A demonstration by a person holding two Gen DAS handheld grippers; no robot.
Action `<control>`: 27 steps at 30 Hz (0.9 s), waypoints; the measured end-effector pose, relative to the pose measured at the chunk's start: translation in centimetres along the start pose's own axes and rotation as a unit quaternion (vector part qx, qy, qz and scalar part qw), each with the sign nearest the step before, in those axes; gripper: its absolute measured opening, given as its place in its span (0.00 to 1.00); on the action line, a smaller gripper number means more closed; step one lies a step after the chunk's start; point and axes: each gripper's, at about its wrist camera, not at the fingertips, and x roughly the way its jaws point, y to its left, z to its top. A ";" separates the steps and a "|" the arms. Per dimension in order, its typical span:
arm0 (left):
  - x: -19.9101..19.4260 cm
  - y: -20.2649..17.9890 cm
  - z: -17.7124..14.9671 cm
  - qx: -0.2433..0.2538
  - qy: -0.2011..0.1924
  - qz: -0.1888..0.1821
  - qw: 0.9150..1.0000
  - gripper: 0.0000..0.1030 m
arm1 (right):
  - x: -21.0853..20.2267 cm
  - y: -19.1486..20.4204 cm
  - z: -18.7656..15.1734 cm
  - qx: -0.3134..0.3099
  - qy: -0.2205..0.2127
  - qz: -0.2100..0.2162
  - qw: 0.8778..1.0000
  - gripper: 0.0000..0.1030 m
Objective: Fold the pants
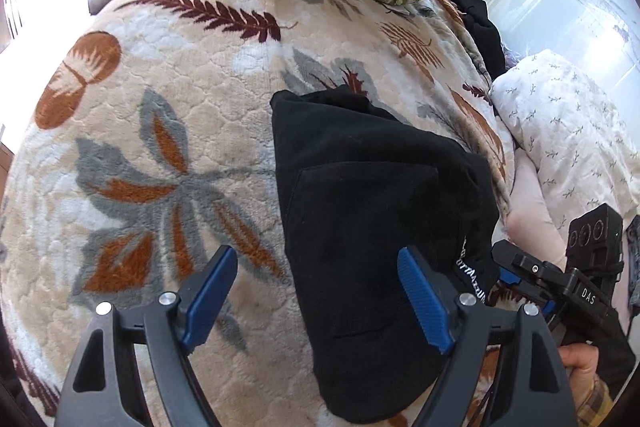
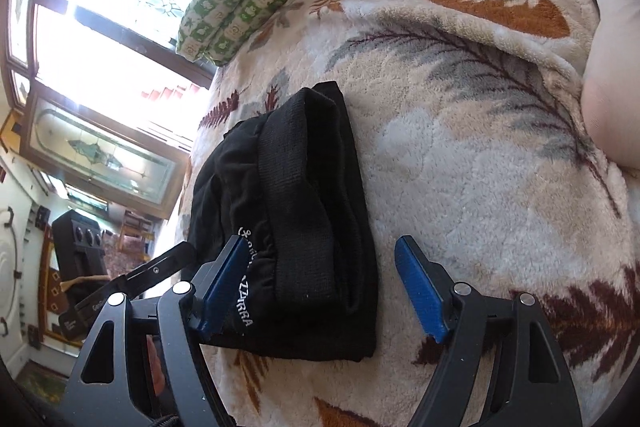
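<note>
Pants (image 1: pixel 376 227) lie folded in a black bundle on the blanket (image 1: pixel 192 99), ahead of both jaws. Left gripper (image 1: pixel 318 297) and right gripper (image 2: pixel 322 285) stand apart, holding nothing. Risk: either blue pad snagging the waistband while withdrawing, dragging the fold open.

white "das" on the right gripper (image 1: pixel 560 291); white lettering on the black pants (image 1: pixel 360 207) only partly legible

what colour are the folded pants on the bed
Black, with small white lettering near the waistband; the pants show best in the right wrist view.
</note>
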 end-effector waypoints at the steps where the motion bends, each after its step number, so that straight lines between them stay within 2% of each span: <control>1: 0.1 0.0 0.1 -0.002 0.002 -0.004 1.000 0.82 | 0.1 -0.1 0.1 0.004 0.000 0.004 1.000 0.74; 10: 1.5 0.1 0.6 -0.014 0.018 -0.023 0.999 0.82 | 0.9 -0.8 1.2 0.010 0.004 0.033 0.999 0.74; 16: 1.9 0.0 0.8 -0.005 0.016 -0.025 1.000 0.82 | 2.7 0.2 1.9 -0.036 0.030 0.048 0.998 0.68; 17: 2.1 -0.2 0.8 -0.002 0.015 -0.025 1.000 0.81 | 3.0 0.5 2.0 -0.050 0.034 0.046 0.997 0.67; 19: 2.3 -0.4 1.0 0.003 0.013 -0.022 1.000 0.78 | 3.5 0.8 2.2 -0.068 0.039 0.035 0.996 0.53; 22: 2.4 -1.1 1.1 0.013 0.010 -0.025 1.000 0.59 | 3.9 1.5 2.2 -0.087 0.045 0.015 0.995 0.39; 25: 2.1 -1.6 0.9 0.024 0.005 -0.017 1.000 0.56 | 3.6 2.5 1.8 -0.101 0.038 -0.005 0.994 0.32; 27: 1.7 -1.5 0.9 0.019 0.002 -0.020 1.000 0.50 | 3.4 2.8 1.7 -0.103 0.035 -0.006 0.994 0.30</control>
